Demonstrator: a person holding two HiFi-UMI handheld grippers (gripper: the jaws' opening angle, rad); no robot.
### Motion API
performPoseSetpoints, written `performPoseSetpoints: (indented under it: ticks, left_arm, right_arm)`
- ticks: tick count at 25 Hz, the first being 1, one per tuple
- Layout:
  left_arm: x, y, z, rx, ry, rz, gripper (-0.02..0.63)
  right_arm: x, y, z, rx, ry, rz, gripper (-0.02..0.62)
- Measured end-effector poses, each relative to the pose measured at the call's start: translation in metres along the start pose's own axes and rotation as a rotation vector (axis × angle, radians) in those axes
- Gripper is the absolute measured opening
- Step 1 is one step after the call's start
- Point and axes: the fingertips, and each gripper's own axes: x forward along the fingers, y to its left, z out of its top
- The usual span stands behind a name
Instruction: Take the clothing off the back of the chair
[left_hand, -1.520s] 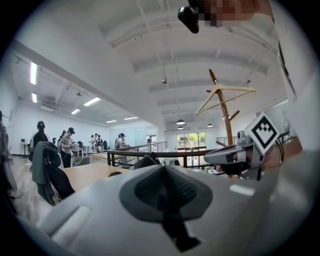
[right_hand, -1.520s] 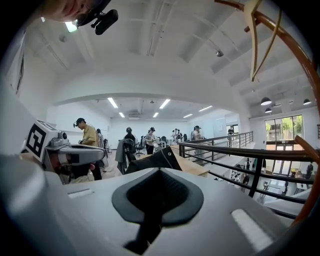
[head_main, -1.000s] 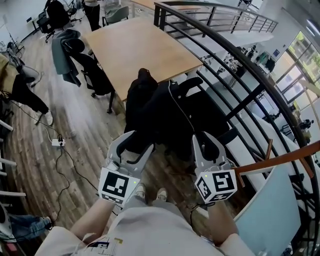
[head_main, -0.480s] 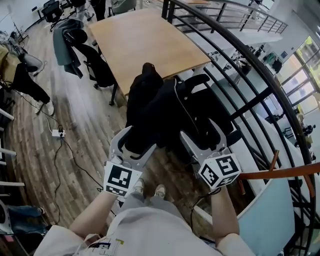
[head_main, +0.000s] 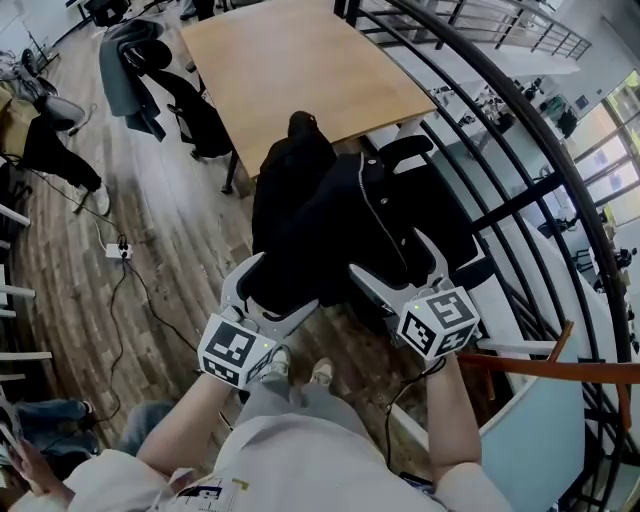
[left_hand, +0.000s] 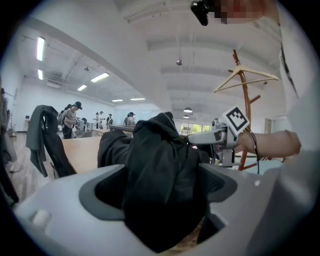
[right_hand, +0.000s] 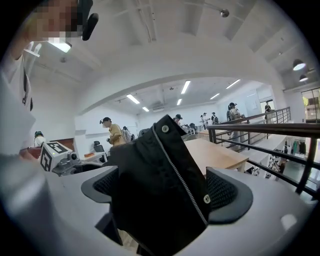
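A black jacket (head_main: 330, 215) with a zip and snaps hangs over the back of a black office chair (head_main: 408, 150), right in front of me. My left gripper (head_main: 280, 287) straddles the jacket's left fold, jaws opening wide. Bunched black cloth (left_hand: 160, 170) fills the gap of the left gripper (left_hand: 160, 192), and I see no pinch on it. My right gripper (head_main: 398, 265) straddles the zipped edge, jaws opening too. That edge (right_hand: 160, 175) stands between the pads of the right gripper (right_hand: 162, 195). Each gripper shows in the other's view, the right (left_hand: 220, 137) and the left (right_hand: 57, 157).
A wooden table (head_main: 300, 70) stands just behind the chair. A curved black railing (head_main: 520, 150) runs along the right. Another chair with a grey garment (head_main: 125, 60) is at far left. A power strip and cable (head_main: 115, 250) lie on the wood floor. A wooden coat stand (head_main: 560, 365) is beside my right arm.
Both grippers have sunk and moved forward onto the jacket. Their jaws have spread wide, and cloth now sits between each pair.
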Motion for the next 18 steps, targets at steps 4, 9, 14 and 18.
performPoseSetpoints:
  ticks: [4, 9, 14, 18]
  left_arm:
    - [0.015, 0.001, -0.020, -0.040, 0.063, -0.068, 0.460]
    - [0.029, 0.007, -0.030, -0.052, 0.077, -0.125, 0.459]
    - [0.036, 0.016, -0.032, -0.048, 0.075, -0.153, 0.423]
    - [0.037, 0.014, -0.032, -0.061, 0.070, -0.171, 0.356]
  right_arm:
    - [0.019, -0.009, -0.019, 0.048, 0.049, 0.042, 0.570]
    - [0.044, -0.015, -0.037, 0.100, 0.084, 0.099, 0.575]
    - [0.059, -0.017, -0.046, 0.159, 0.091, 0.135, 0.514]
    - [0.059, -0.017, -0.051, 0.186, 0.077, 0.150, 0.400]
